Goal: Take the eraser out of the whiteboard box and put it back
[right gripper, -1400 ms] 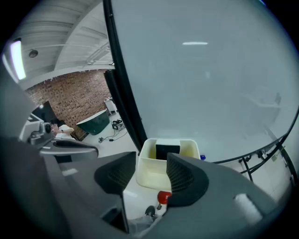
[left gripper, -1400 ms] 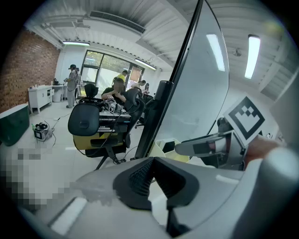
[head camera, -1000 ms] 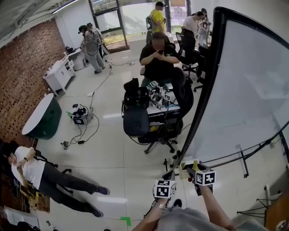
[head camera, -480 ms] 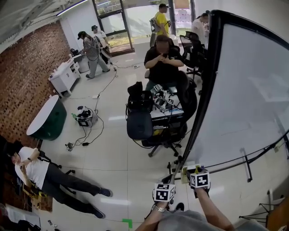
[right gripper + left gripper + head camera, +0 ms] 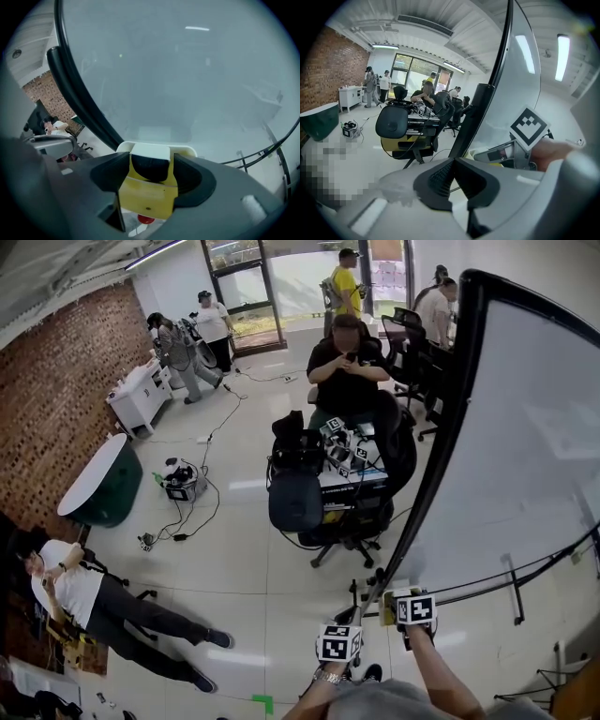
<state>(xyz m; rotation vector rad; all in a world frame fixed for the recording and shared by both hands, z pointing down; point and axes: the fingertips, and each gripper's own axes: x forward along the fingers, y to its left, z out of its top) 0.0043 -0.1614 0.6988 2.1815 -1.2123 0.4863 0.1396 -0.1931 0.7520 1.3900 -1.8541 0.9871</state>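
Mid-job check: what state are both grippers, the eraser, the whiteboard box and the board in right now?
left gripper: fingers shut together, nothing between them.
right gripper: fingers closed on the eraser.
eraser: yellow, held, its far end at the box.
whiteboard box: white, at the board's lower edge; cannot tell if the eraser is seated inside.
whiteboard: upright, nothing written on it.
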